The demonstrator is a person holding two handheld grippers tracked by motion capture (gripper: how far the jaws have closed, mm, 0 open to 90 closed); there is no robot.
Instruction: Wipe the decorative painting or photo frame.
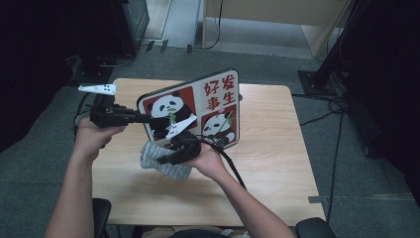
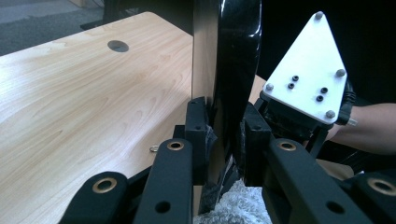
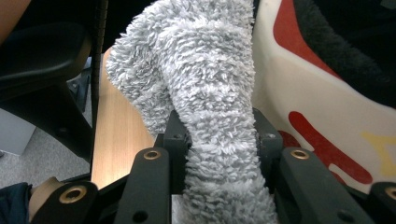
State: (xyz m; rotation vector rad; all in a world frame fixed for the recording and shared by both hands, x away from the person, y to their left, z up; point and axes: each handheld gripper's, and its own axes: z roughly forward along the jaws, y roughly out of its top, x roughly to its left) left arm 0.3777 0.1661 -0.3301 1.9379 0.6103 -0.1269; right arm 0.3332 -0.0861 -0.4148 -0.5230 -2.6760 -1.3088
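Observation:
A board (image 1: 198, 106) printed with pandas and red characters stands tilted on edge over the wooden table (image 1: 267, 148). My left gripper (image 1: 146, 118) is shut on the board's left edge; in the left gripper view the jaws (image 2: 224, 135) pinch the dark glossy edge (image 2: 233, 60). My right gripper (image 1: 166, 157) is shut on a grey fluffy cloth (image 1: 153, 158) held against the board's lower left corner. The right gripper view has the cloth (image 3: 205, 70) squeezed between the jaws (image 3: 219, 140), with the board face (image 3: 317, 107) beside it. The right gripper's white plate (image 2: 310, 70) sits just behind the board.
The tabletop (image 2: 84, 107) has a round hole (image 2: 117, 45) and a small metal ring (image 2: 153, 148) lying on it. A black stand base (image 1: 322, 74) and cables lie on the grey floor to the right. Pale wooden furniture (image 1: 277, 20) stands at the back.

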